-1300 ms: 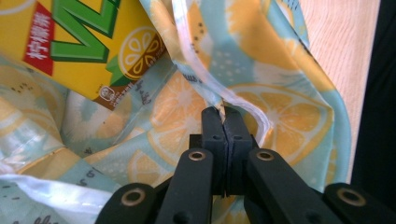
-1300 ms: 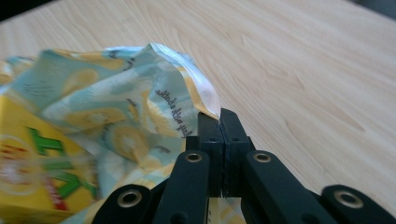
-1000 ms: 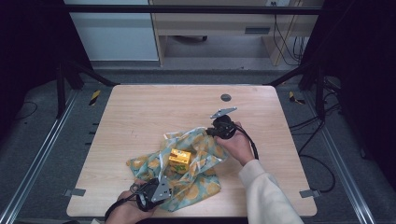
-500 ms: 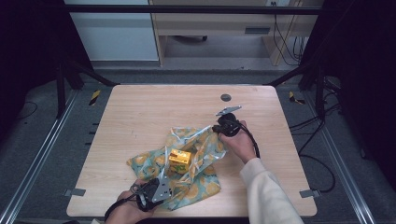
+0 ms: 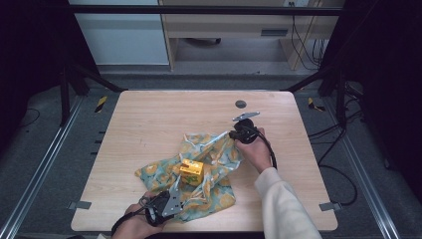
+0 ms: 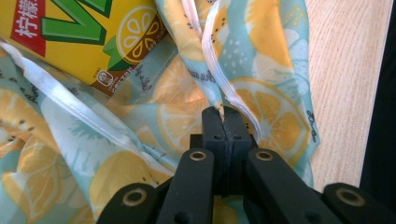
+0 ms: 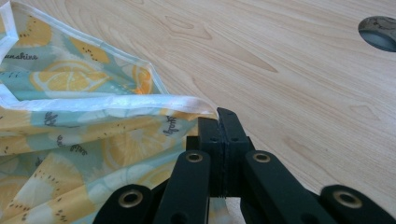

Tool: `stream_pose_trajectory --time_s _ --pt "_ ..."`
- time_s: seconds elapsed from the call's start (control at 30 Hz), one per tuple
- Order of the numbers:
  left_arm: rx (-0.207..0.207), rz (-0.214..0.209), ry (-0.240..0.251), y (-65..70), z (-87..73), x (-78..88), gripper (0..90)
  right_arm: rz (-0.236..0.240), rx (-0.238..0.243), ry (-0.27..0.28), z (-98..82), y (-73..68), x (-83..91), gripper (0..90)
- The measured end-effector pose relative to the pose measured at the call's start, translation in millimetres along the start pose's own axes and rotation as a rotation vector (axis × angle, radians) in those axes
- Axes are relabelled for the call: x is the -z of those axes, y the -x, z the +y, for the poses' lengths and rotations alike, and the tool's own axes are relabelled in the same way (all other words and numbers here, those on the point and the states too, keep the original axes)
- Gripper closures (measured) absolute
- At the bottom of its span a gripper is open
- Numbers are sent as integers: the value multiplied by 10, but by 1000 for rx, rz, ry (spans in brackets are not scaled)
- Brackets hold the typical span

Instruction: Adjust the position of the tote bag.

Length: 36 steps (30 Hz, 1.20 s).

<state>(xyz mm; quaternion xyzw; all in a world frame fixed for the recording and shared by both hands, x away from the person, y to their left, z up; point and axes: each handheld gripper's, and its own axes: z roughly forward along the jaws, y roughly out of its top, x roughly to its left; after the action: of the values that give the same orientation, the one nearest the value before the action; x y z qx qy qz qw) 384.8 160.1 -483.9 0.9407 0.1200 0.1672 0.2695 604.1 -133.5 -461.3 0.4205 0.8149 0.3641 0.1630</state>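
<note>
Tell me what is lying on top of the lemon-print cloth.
A yellow drink carton sits on the cloth, near its middle. The left gripper and right gripper each pinch a hemmed edge. Folds cover the carton's base, so anything tucked beneath stays hidden.

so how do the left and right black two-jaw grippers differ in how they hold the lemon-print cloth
The left gripper pinches a cloth edge at the near side, beside the yellow drink carton. The right gripper pinches a white-hemmed corner at the far side, over the bare wooden table. Both are shut on the cloth.

Glossy lemon-print teal plastic sheet (image 5: 209, 172); glossy yellow printed carton (image 5: 191, 171); matt pale wood-grain tabletop (image 5: 164, 119); matt black plastic jaws.
</note>
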Motion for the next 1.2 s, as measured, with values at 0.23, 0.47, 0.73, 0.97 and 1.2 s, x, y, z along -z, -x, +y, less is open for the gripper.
stream_pose_trajectory --time_s 0.23,0.47,0.73,0.97,1.2 --pt "-4 3 -3 2 -4 7 900 -11 -14 8 -2 16 -14 900" --pt "-5 -8 -1 -5 -17 27 900 -21 -14 -6 -9 40 4 900" --pt "40 47 76 -40 12 66 727 -37 17 23 14 -32 98 732" --pt "186 75 218 -145 9 248 500 -62 79 62 25 -194 340 364" --pt "263 146 290 -220 31 379 444 -57 96 99 -48 -349 616 289"
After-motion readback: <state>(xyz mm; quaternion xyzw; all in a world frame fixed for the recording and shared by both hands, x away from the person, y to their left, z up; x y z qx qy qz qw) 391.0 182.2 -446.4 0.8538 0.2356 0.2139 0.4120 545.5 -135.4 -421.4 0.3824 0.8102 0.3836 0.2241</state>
